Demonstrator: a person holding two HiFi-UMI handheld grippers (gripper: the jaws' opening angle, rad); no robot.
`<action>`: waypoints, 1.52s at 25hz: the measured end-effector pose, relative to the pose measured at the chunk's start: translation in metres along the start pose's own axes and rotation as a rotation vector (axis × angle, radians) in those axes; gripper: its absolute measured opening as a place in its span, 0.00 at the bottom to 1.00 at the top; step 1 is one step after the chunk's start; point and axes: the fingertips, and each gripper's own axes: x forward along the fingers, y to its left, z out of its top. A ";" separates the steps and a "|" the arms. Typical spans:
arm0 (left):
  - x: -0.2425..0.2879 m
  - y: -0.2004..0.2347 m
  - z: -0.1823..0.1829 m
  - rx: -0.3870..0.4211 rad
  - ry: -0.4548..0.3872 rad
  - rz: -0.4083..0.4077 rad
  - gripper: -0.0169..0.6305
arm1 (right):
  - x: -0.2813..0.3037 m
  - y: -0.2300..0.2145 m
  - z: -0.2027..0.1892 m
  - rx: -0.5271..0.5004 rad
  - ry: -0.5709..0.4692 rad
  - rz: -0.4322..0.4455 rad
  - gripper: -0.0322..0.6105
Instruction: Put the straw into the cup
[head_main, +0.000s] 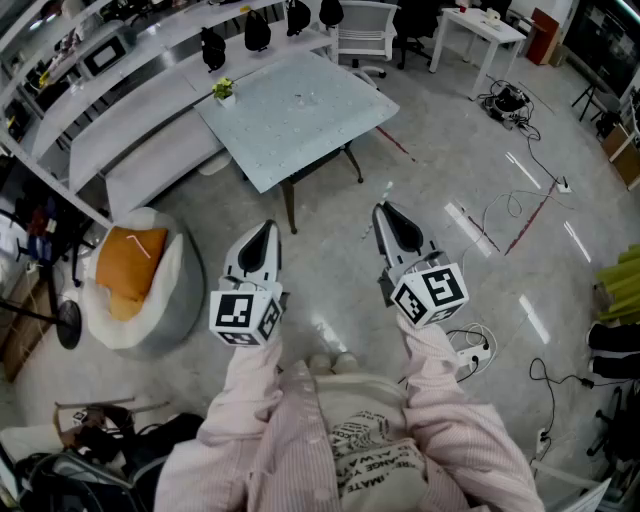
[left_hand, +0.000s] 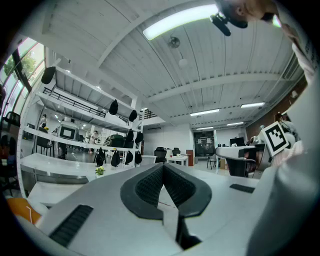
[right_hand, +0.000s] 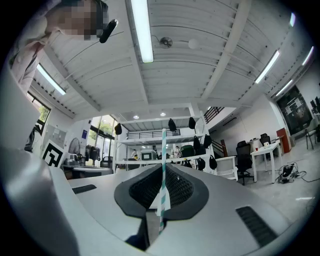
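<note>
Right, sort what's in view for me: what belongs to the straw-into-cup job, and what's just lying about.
Job:
- striped straw, pinched in the right gripper
- left gripper, shut and empty
- no cup clearly in view

Lying about:
- table with potted plant
- beanbag with orange cushion
- floor cables
- chair

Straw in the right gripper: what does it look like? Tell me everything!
The straw is thin, white with green stripes, and looks like paper. It stands upright, pinched between the dark ribbed pads of the shut right gripper. Its top pokes above the jaws, its bottom hangs below them. A small white flap sits beside it low down.
</note>
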 end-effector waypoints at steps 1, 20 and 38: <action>0.001 0.001 0.001 0.000 0.000 0.000 0.02 | 0.002 0.000 0.000 -0.001 0.000 0.000 0.07; 0.012 -0.032 -0.017 -0.025 0.010 0.011 0.02 | -0.019 -0.035 0.002 0.043 -0.015 -0.001 0.07; 0.149 0.036 -0.045 -0.083 0.057 0.050 0.02 | 0.112 -0.117 -0.030 0.067 0.030 0.020 0.07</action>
